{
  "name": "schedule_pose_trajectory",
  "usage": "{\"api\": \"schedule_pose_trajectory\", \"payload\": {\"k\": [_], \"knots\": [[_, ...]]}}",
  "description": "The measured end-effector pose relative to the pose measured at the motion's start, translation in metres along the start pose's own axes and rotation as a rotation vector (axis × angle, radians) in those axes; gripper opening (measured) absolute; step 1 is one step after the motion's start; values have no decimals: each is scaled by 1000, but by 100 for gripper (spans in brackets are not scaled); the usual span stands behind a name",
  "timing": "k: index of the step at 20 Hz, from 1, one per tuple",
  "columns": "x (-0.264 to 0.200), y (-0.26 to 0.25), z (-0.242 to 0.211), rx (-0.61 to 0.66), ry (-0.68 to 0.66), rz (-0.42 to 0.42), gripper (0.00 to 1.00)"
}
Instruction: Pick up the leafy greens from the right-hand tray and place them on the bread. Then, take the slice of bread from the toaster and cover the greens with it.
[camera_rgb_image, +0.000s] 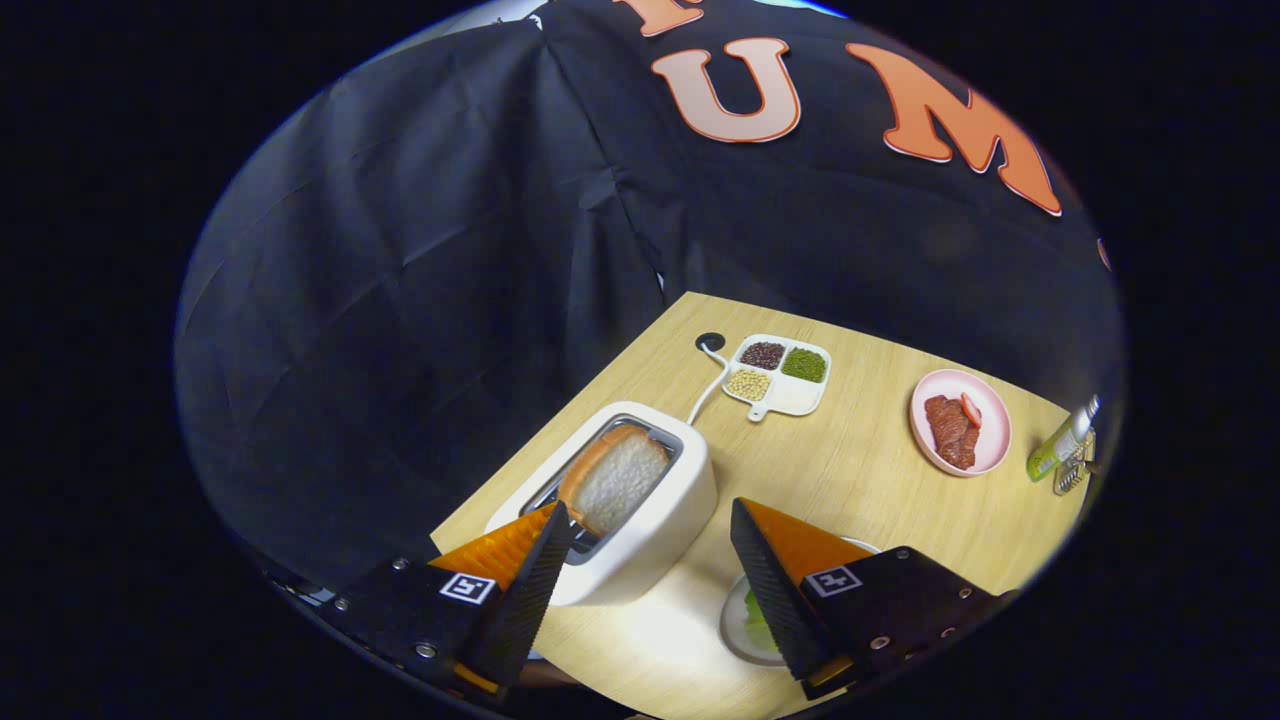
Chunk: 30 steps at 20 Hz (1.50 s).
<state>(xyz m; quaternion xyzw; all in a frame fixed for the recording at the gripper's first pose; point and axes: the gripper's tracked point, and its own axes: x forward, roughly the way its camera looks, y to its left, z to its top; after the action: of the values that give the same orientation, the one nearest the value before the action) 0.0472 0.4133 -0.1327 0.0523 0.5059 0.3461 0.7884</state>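
Note:
A white toaster (640, 510) stands on the wooden table just ahead of my fingers, with a slice of bread (615, 478) sticking up out of its slot. My gripper (650, 525) is open and holds nothing; the left fingertip sits right beside the slice, the right one to the toaster's right. Under the right finger a white plate (738, 625) shows a bit of leafy greens (758, 625); the finger hides most of it.
Beyond the toaster lie a white divided dish (780, 378) of beans and seeds and the toaster's white cord (708, 385). Farther right sit a pink plate (962, 420) with meat slices and a green bottle (1062, 442). The table's edge runs close behind the toaster.

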Motion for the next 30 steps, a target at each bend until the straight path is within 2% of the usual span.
{"api": "schedule_pose_trajectory", "payload": {"k": [5,8,13,16,23,26,28,30], "knots": [[28,29,13,45,58,39,95],[46,39,16,101,105,53,86],[68,36,6,101,173,18,77],[76,27,2,106,184,-10,67],[80,21,-7,159,194,16,40],[74,12,-4,164,168,-8,21],[69,15,-2,159,149,4,13],[60,19,4,154,121,24,10]]}}
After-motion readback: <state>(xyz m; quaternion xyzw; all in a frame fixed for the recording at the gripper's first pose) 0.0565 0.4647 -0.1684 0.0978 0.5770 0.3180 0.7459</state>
